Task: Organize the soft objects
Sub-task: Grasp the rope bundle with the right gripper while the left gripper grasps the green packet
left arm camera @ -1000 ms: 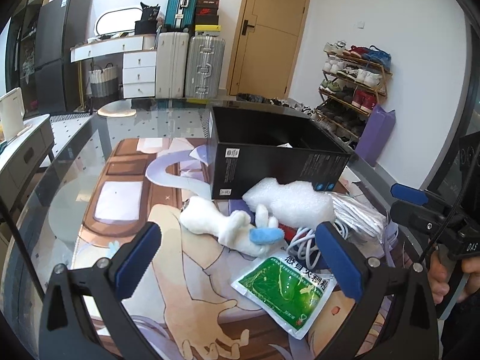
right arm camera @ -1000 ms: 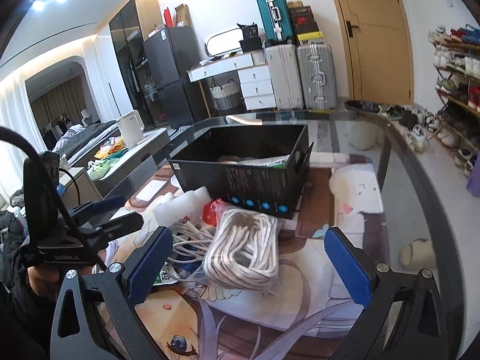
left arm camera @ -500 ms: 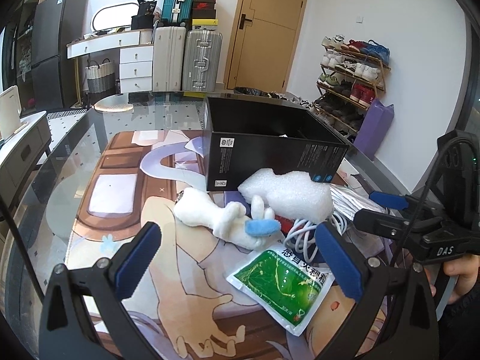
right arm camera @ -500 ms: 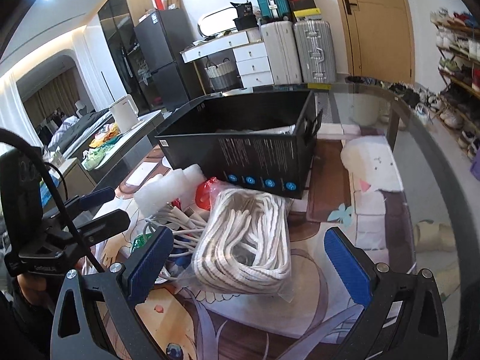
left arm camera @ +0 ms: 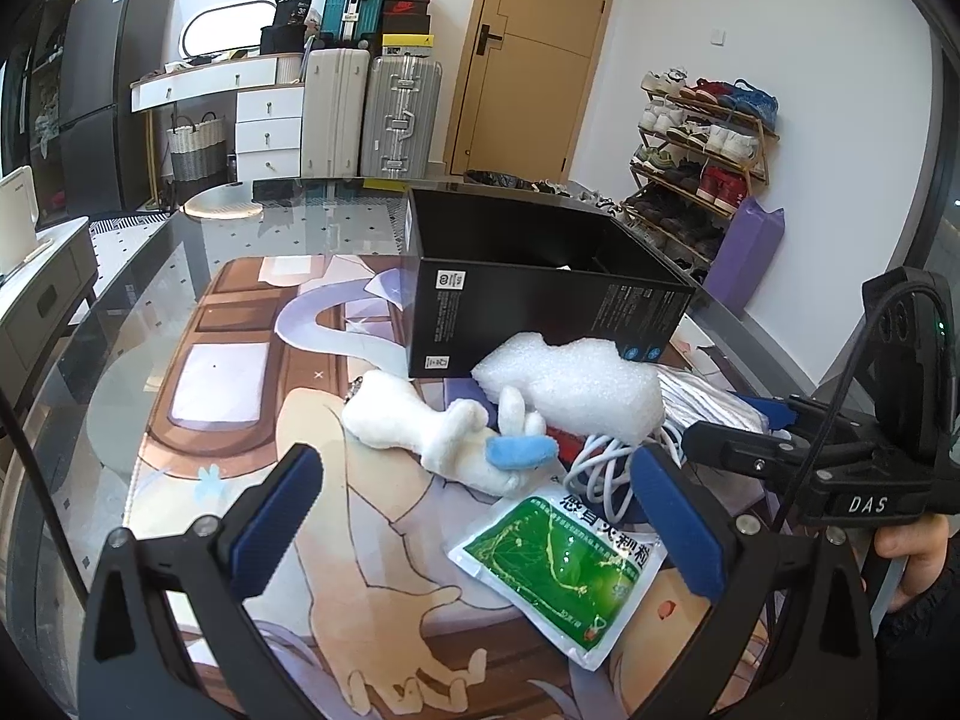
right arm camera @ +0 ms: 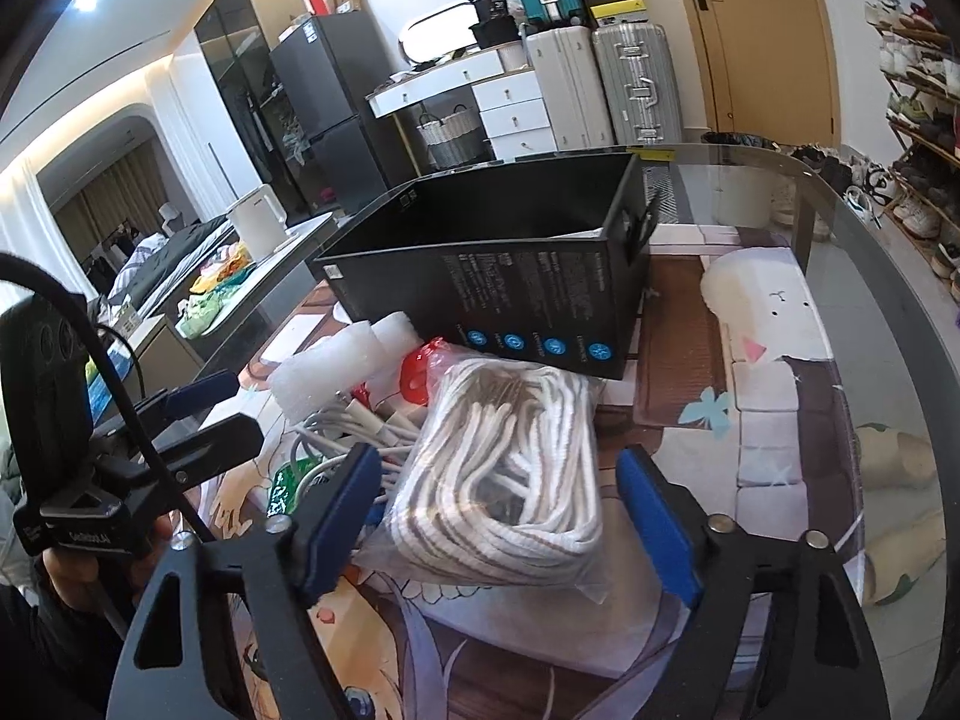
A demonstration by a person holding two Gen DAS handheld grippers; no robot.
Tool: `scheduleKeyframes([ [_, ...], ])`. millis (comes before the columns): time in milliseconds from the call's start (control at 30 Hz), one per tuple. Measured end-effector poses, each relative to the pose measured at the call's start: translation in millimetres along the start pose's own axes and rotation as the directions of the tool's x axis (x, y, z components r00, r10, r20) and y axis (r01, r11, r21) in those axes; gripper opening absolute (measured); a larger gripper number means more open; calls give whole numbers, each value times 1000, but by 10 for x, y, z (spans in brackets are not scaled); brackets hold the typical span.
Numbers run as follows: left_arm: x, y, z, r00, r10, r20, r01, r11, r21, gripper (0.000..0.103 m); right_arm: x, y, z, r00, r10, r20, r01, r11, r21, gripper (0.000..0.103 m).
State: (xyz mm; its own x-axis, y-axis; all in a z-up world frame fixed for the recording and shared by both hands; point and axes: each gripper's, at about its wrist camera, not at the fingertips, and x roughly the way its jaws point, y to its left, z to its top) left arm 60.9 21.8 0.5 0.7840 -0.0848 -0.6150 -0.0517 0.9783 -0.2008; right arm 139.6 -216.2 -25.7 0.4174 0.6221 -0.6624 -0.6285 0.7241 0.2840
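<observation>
A clear bag of coiled white rope point(right arm camera: 510, 462) lies on the table in front of the black box point(right arm camera: 510, 276). My right gripper point(right arm camera: 498, 516) straddles the bag with its jaws closing; the blue pads stand just beside the bag on either side and do not press it. My left gripper point(left arm camera: 474, 462) hangs open above a white plush toy with a blue tip point(left arm camera: 420, 426) and a green sachet point(left arm camera: 558, 564). A white foam piece point(left arm camera: 576, 390) leans on the box point(left arm camera: 540, 306). White cables point(left arm camera: 600, 462) and a red object point(right arm camera: 414, 372) lie between them.
The glass table carries a printed mat point(left arm camera: 240, 396). A curved table edge point(right arm camera: 888, 276) runs along the right. Suitcases point(left arm camera: 396, 114), drawers and a shoe rack point(left arm camera: 696, 144) stand beyond. A person's hand point(left arm camera: 918, 546) holds the right gripper's handle.
The right gripper has come down and forward over the rope bag, and its jaws have narrowed around it. The left gripper has stayed in place and open.
</observation>
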Motion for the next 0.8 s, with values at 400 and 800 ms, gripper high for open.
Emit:
scheduleKeyframes([
  [400,7,18,2,1000,-1,-4,1,1000,1,103,-103,26,-69,998,4,65,-2,1000,-20,63],
  [800,36,-53,-21,1000,-6,-25,7,999,43,103,-248,18,-99,989,27,144,-25,1000,-12,53],
])
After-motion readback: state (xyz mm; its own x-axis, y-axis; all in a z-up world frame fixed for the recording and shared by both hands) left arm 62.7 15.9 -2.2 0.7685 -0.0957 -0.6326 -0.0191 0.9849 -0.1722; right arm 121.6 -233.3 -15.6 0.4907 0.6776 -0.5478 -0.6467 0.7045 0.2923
